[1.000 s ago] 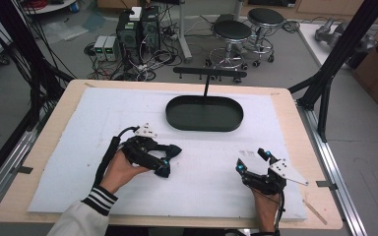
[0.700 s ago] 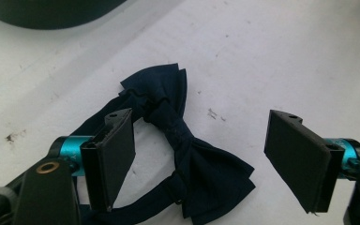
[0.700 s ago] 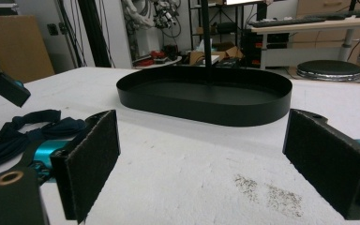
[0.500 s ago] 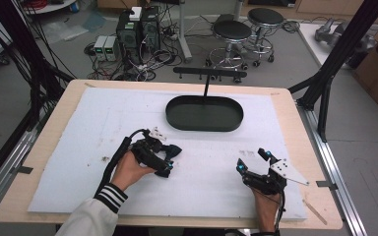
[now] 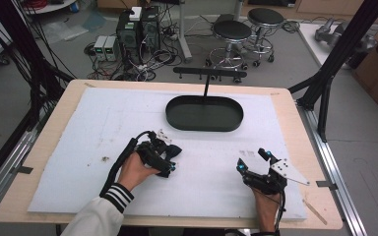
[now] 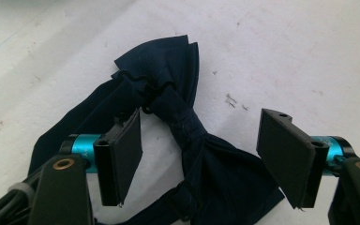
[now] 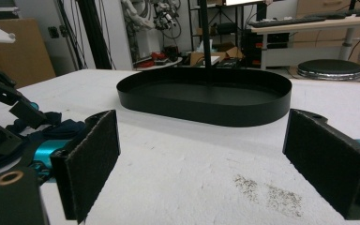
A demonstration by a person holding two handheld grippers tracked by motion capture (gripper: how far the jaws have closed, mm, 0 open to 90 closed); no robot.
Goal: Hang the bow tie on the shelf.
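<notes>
Straddling navy bow tie point(image 6: 187, 140) at frame centre with left gripper point(image 6: 201, 154), jaws partly open and just closing, nothing pinched yet. Idling right gripper point(image 7: 206, 164) wide open and empty, facing black tray point(image 7: 206, 101) in upper centre, probably the drop spot.

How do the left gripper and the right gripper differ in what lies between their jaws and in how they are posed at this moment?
The left gripper has a dark blue bow tie between its jaws, which have just been closing without yet pressing it; the right gripper has bare white table cover between its jaws. In the left gripper view the left one looks down at the cloth, whereas the right one points level toward the black oval tray. Both are open, with black pads.
</notes>
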